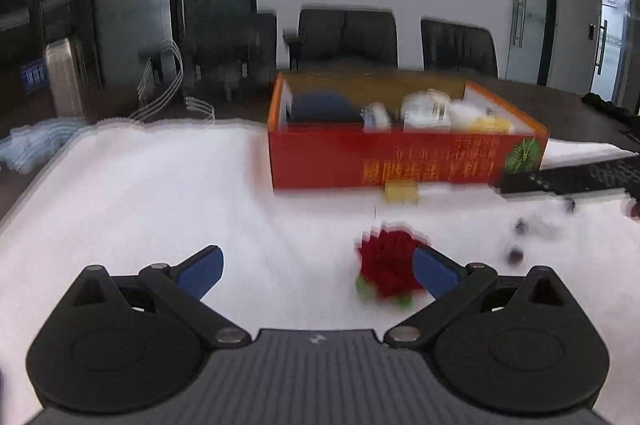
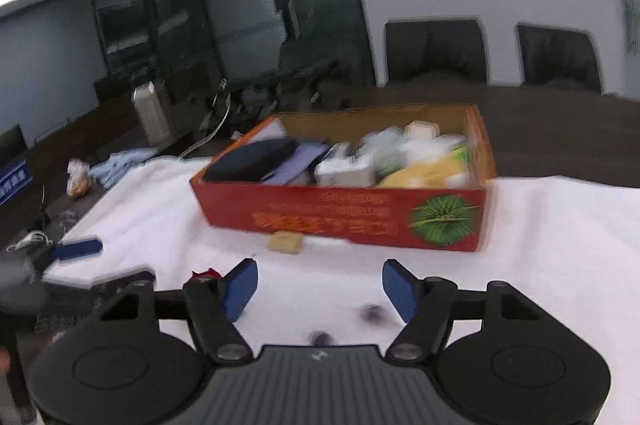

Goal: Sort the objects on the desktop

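A red cardboard box (image 1: pixel 380 161) holding several items stands on the white cloth (image 1: pixel 160 193); it also shows in the right wrist view (image 2: pixel 344 221). A red flower (image 1: pixel 386 267) lies on the cloth just inside my left gripper's right fingertip. My left gripper (image 1: pixel 318 273) is open and empty. A small yellow block (image 1: pixel 401 191) lies in front of the box, also in the right wrist view (image 2: pixel 285 242). My right gripper (image 2: pixel 320 287) is open and empty above small dark beads (image 2: pixel 370 313). The flower (image 2: pixel 206 273) peeks out behind its left finger.
A black keyboard (image 1: pixel 576 179) lies right of the box. Small dark beads (image 1: pixel 520 227) are scattered near it. A metal bottle (image 2: pixel 150 113), a blue cloth (image 2: pixel 120 163) and cables sit on the dark desk to the left. Black chairs (image 1: pixel 348 37) stand behind. The left gripper (image 2: pixel 76 249) shows at left.
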{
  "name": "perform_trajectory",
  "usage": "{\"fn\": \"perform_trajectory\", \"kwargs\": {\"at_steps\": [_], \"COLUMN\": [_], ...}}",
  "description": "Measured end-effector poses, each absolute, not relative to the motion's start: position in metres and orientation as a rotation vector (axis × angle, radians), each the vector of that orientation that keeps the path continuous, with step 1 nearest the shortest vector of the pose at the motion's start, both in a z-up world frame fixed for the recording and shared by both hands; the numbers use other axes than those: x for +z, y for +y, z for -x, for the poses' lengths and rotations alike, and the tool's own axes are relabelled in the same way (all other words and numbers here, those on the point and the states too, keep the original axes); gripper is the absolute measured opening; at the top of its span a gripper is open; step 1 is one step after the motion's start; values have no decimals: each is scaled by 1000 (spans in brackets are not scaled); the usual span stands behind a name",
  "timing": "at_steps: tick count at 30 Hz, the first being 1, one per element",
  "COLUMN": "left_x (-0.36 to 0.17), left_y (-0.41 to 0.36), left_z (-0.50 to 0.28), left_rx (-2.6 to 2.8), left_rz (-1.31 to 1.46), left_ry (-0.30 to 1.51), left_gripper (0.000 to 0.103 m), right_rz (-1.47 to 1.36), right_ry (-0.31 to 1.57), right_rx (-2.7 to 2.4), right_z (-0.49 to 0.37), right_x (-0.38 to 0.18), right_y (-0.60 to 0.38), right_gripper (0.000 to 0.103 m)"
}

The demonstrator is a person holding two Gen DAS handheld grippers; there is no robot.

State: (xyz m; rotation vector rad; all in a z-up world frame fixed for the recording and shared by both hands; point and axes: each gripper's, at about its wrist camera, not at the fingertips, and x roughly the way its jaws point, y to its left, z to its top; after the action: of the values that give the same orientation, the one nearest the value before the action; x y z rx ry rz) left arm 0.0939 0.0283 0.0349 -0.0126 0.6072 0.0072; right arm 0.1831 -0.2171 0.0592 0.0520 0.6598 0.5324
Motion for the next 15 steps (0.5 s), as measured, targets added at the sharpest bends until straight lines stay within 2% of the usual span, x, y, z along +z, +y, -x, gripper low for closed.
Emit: {"fn": "perform_trajectory", "kwargs": {"at_steps": [4,8,10,12,15], "left_x": [28,32,34,31,26], "left_y": [36,28,20,12,1], "left_z": [-84,-78,-78,-85,-100], "left_rx": [-49,-151,-178,-197,-226], "left_rz": [4,-67,-103,-121,-134], "left_ry": [632,625,606,604,601], "left_gripper": [103,103,103,103,103], "right_rz": [-13,-43,-67,-59,-54], "right_ry": [730,800,791,777,765], "right_rx": [471,434,415,433,443], "right_z": [-229,-256,-256,-252,-242], "right_x": [38,21,15,14,19], "right_y": [-162,-133,-128,-127,-141], "right_gripper": [62,45,43,30,30]}}
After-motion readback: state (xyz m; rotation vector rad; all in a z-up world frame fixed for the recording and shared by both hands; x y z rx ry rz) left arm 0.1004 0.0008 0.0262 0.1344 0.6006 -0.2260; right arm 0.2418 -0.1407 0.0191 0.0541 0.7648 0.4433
